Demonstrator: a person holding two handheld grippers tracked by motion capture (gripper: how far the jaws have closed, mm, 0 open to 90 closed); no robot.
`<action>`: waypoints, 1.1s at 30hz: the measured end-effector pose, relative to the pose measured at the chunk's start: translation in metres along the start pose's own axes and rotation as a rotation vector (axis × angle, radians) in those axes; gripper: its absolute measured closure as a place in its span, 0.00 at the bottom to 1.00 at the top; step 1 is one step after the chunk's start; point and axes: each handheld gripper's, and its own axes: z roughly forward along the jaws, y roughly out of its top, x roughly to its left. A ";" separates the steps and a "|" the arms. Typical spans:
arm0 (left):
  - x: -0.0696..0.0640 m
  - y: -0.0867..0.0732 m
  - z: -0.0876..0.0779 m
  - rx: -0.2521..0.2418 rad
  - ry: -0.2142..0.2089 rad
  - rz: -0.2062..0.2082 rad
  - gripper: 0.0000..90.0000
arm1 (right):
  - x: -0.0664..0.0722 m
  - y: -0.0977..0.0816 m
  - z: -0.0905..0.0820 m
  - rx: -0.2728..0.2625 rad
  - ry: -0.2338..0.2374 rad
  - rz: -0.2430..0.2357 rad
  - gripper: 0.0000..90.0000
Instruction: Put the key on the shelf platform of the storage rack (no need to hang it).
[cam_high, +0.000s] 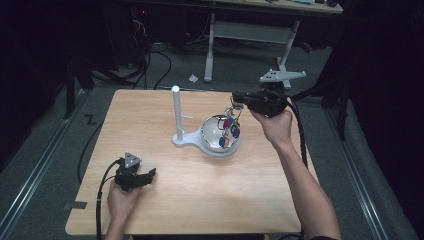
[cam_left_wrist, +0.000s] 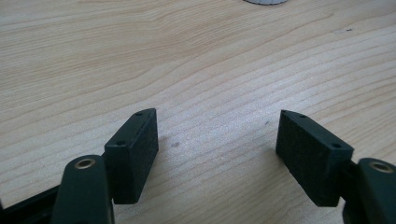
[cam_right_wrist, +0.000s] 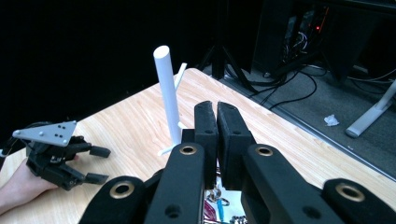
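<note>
The right tongs (cam_high: 235, 102) were clamped together on a ring of coloured keys (cam_high: 229, 129) dangling over the white bowl (cam_high: 212, 137) beside the upright white post (cam_high: 176, 112). The left tongs (cam_high: 150, 174) (resting low on the wooden surface (cam_high: 200, 195)) stood apart, empty.

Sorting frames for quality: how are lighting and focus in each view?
High view: table evenly lit, surroundings dark, slightly soft. Left gripper view: bright wood grain sharp, soft shadows beside the jaws. Right gripper view: near jaws slightly soft, white post clear against a black background.
</note>
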 end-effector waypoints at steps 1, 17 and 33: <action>0.000 0.000 0.000 0.000 0.000 0.001 0.33 | -0.001 0.001 0.002 0.000 0.000 0.001 0.98; 0.000 0.000 0.000 0.000 0.000 -0.002 0.33 | -0.003 -0.008 0.027 0.055 -0.014 0.009 0.98; -0.001 0.000 0.000 0.001 0.006 -0.011 0.33 | -0.006 -0.026 0.043 0.109 -0.022 0.020 0.98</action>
